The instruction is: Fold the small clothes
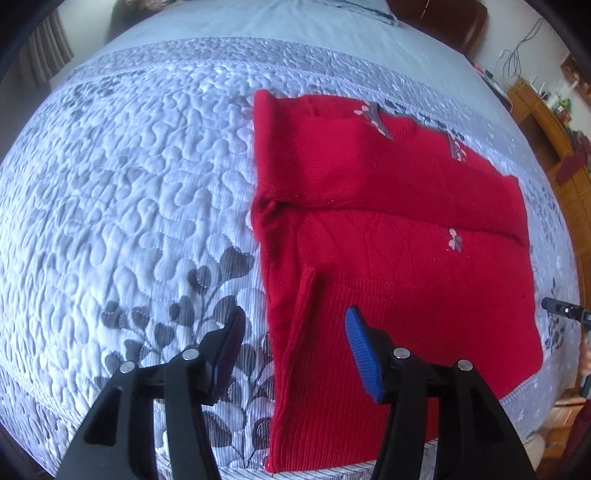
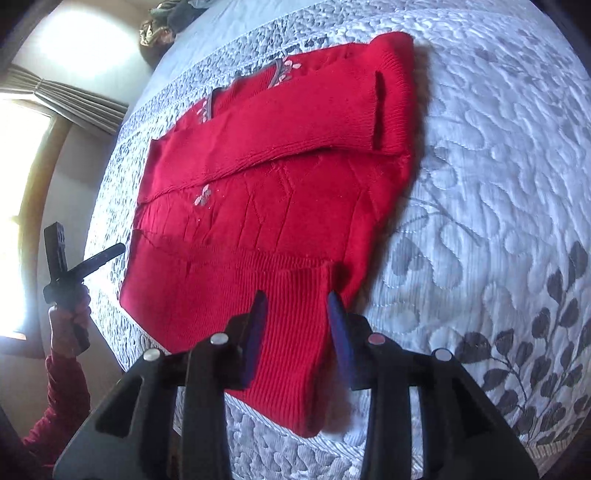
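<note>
A red knit sweater lies flat on a grey quilted bedspread. A sleeve is folded across its chest, and its ribbed hem is nearest me. My left gripper hovers open over the sweater's near left edge, where a narrow fold of knit runs up between the fingers. My right gripper stands open above the right end of the hem, with the ribbed fabric showing below the gap and the pads not pressing on it. Each gripper also shows in the other's view: right gripper, left gripper.
The bed's edge runs just below the hem. A hand in a red sleeve holds the left gripper. Wooden furniture stands at the far right, a curtained window on the left, and a dark bundle at the far end of the bed.
</note>
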Action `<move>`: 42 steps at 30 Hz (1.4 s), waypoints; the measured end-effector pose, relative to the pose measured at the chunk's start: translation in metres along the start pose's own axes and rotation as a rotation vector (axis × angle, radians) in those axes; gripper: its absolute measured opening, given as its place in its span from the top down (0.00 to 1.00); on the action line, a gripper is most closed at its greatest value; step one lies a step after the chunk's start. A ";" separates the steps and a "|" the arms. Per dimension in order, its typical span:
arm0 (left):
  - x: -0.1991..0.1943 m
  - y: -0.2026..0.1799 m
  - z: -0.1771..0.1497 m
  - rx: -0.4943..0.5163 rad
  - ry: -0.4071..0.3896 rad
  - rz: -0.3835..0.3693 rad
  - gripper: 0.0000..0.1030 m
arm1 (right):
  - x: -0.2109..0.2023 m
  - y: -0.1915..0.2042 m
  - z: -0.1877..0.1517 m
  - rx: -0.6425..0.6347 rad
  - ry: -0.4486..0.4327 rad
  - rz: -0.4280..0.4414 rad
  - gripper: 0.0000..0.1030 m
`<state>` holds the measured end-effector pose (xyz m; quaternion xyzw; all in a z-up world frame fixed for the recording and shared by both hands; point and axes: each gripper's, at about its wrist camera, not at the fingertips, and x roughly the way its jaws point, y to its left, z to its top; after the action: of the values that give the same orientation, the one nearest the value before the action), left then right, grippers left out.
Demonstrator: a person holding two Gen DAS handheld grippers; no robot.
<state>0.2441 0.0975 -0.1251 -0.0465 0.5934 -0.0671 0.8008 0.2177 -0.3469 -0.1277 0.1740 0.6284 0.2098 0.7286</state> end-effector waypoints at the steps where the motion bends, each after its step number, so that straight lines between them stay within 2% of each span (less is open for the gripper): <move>1: 0.003 -0.001 0.002 0.002 0.005 0.000 0.45 | 0.003 0.000 0.002 0.001 0.007 0.003 0.66; 5: 0.015 -0.004 0.007 0.029 0.023 0.002 0.45 | 0.014 -0.004 0.009 0.009 0.045 -0.008 0.66; 15: 0.031 -0.011 0.006 0.113 0.036 -0.011 0.45 | 0.032 -0.008 0.015 -0.018 0.072 -0.036 0.67; 17: 0.035 -0.015 0.007 0.138 0.035 -0.008 0.46 | 0.035 -0.006 0.014 -0.040 0.077 -0.037 0.73; 18: 0.035 -0.017 0.007 0.154 0.029 0.000 0.49 | 0.036 -0.005 0.014 -0.051 0.078 -0.039 0.91; 19: 0.035 -0.019 0.006 0.165 0.023 0.008 0.62 | 0.037 -0.002 0.012 -0.069 0.078 -0.046 0.96; 20: 0.035 -0.021 0.006 0.171 0.021 0.010 0.71 | 0.037 0.000 0.011 -0.081 0.070 -0.055 0.96; 21: 0.034 -0.021 0.006 0.169 0.022 -0.004 0.84 | 0.036 0.002 0.009 -0.094 0.060 -0.059 0.96; 26: 0.021 -0.014 0.004 0.145 -0.021 -0.020 0.87 | 0.014 0.008 0.002 -0.109 0.003 0.015 0.96; 28: 0.015 -0.011 0.002 0.135 -0.037 -0.021 0.88 | 0.007 0.008 0.001 -0.109 -0.009 0.012 0.96; 30: 0.007 -0.009 0.000 0.132 -0.066 0.002 0.95 | 0.002 0.006 0.001 -0.105 -0.021 0.012 0.96; 32: -0.001 -0.007 -0.001 0.120 -0.089 -0.002 0.96 | -0.005 0.005 0.001 -0.099 -0.040 0.030 0.96; 36: -0.015 -0.005 -0.004 0.116 -0.121 -0.061 0.96 | -0.012 0.008 0.000 -0.104 -0.065 0.064 0.97; 40: 0.003 -0.010 0.001 0.156 -0.068 -0.063 0.93 | 0.002 0.006 0.001 -0.099 -0.029 0.032 0.96; 42: 0.019 -0.013 0.006 0.164 -0.031 -0.060 0.85 | 0.010 0.003 0.002 -0.080 -0.015 0.032 0.96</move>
<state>0.2542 0.0818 -0.1389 0.0004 0.5718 -0.1386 0.8086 0.2211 -0.3390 -0.1346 0.1565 0.6111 0.2450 0.7362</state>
